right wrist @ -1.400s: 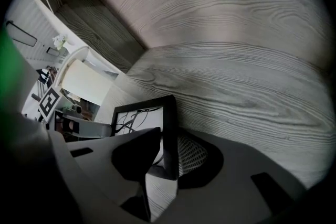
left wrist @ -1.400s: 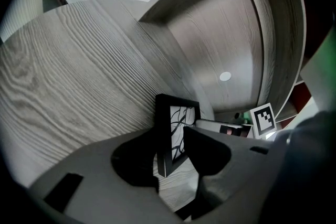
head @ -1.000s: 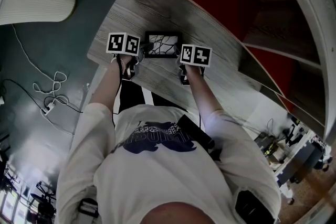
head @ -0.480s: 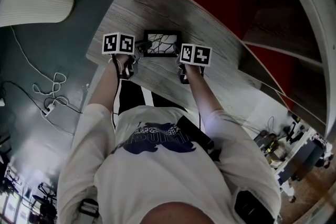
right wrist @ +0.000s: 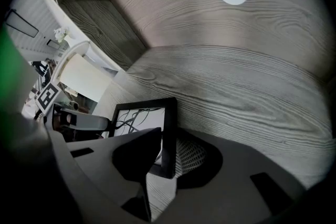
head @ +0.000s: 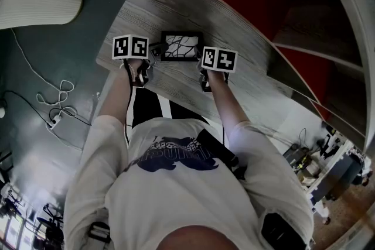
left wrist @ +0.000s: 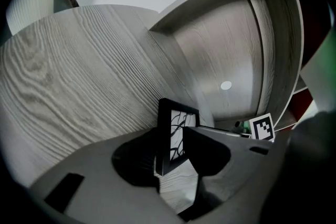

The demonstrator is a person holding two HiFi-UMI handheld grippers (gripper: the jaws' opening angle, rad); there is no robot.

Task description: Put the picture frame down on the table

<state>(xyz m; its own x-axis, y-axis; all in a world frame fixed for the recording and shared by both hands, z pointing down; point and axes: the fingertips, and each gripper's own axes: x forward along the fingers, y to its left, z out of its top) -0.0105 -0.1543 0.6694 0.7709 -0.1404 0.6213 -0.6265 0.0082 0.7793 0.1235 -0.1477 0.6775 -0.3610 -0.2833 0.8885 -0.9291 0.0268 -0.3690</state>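
Seen from above, a person leans over a grey wood-grain table (head: 176, 78) with a gripper in each hand and a small black picture frame (head: 181, 47) between them.

At the left, the left gripper (left wrist: 173, 131) has slid a little to the left over the last second, while the frame has kept its place. Its jaws stand apart, with the frame's left edge loosely between them and turned at an angle to them.

In the middle, the frame sits low at the table, its line-drawing face showing. Whether its bottom edge touches the wood cannot be told.

At the right, the right gripper (right wrist: 169, 134) has barely moved. Its jaws are clamped on the frame's right edge.

The put-down looks nearly done: one side seems let go, and the right jaws have yet to release.
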